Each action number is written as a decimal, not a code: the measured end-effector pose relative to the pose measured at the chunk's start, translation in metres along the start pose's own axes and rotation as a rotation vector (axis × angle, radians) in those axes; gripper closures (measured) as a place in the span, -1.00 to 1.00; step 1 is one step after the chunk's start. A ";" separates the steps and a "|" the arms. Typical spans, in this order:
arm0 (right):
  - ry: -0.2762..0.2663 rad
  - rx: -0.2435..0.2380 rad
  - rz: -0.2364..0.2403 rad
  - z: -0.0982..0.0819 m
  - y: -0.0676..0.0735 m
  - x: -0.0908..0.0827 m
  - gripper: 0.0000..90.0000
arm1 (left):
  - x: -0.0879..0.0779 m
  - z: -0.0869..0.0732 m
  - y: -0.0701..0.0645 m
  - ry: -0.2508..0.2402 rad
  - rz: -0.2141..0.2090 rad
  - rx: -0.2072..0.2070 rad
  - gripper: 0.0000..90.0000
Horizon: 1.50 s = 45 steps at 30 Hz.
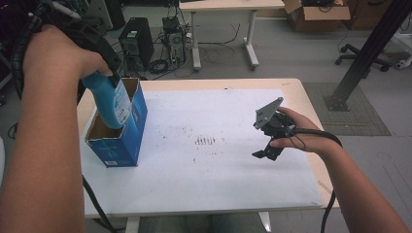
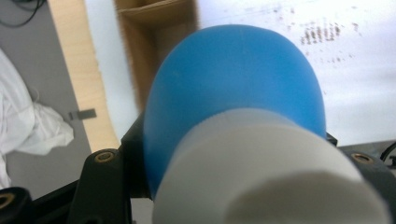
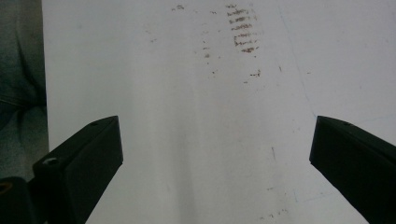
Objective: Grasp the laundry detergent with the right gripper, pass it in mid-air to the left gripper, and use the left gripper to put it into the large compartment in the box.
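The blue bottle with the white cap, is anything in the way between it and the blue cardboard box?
Nothing visible blocks it. The left hand-held gripper grips the blue plastic bottle with the white cap, whose lower end hangs at the open mouth of the blue cardboard box. What shows of the box's brown inside looks bare.

Desk [image 1: 296, 97] carries a sheet [image 1: 218, 165] over most of its top; box [image 1: 116, 145] stands on the sheet at its left edge, mouth open upward; bottle [image 1: 109, 104] tilted, lower end inside the box mouth, upper end clamped in left tool [image 1: 114, 77] above the box; right tool [image 1: 267, 145] over the sheet's right part, well apart from the box; smudge marks [image 1: 204, 141] on the sheet between box and right tool; floor with a computer tower [image 1: 136, 41] behind the desk.
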State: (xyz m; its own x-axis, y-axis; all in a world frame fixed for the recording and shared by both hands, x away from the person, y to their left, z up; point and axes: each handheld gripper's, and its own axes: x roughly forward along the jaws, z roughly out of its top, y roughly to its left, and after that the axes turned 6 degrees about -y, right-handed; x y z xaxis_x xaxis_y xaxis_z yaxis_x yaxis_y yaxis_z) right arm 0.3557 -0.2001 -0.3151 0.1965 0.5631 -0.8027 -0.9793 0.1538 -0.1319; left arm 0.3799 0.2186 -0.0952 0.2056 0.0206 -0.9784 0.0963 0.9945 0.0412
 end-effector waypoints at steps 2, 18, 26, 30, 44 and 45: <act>0.003 0.001 0.001 0.001 0.000 0.001 -0.94 | 0.002 0.001 0.008 0.003 0.008 -0.026 -0.13; 0.013 0.017 0.008 -0.001 -0.003 0.002 -0.94 | 0.020 0.009 0.045 0.006 0.000 -0.121 -0.13; 0.016 0.021 0.012 -0.001 -0.003 0.006 -0.94 | 0.034 0.015 0.049 0.009 -0.002 -0.117 -0.14; 0.019 0.025 0.015 -0.001 -0.002 0.008 -0.94 | 0.042 0.017 0.051 0.018 -0.004 -0.114 -0.14; 0.015 0.032 0.020 -0.004 0.001 0.011 -0.93 | 0.077 0.016 0.053 0.045 -0.005 -0.109 -0.14; 0.019 0.032 0.021 -0.003 0.001 0.012 -0.93 | 0.079 0.016 0.053 0.047 -0.006 -0.110 -0.14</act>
State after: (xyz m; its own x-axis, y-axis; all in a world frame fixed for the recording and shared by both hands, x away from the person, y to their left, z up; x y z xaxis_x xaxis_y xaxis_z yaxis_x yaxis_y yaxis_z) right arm 0.3569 -0.1961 -0.3265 0.1747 0.5514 -0.8158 -0.9811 0.1678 -0.0967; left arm 0.4173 0.2714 -0.1673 0.1591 0.0170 -0.9871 -0.0102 0.9998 0.0156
